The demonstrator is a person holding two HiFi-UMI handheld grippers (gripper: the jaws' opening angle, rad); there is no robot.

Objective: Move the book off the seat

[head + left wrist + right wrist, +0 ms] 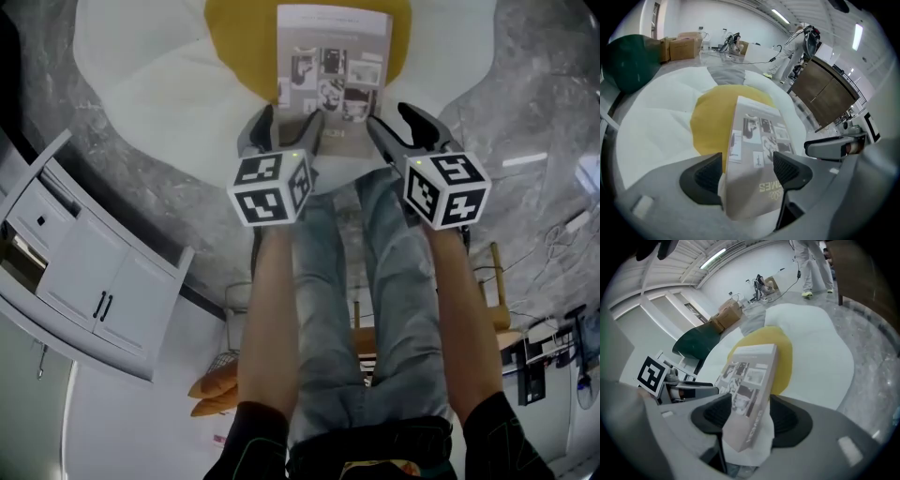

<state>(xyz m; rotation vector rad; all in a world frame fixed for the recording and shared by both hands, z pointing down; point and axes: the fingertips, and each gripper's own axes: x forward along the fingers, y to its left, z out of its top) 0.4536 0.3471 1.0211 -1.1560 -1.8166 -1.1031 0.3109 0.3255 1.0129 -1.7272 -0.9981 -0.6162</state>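
Book lies upper centre on the seat's yellow middle, long axis pointing up-frame, with left gripper and right gripper equally near, fingers open astride its near corners.

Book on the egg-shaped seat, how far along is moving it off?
Nothing done yet: the book lies on the seat, across its yellow centre. In hand: left gripper and right gripper each have open fingers around a near corner of it, not clamped. Left: close, lift, carry it off.
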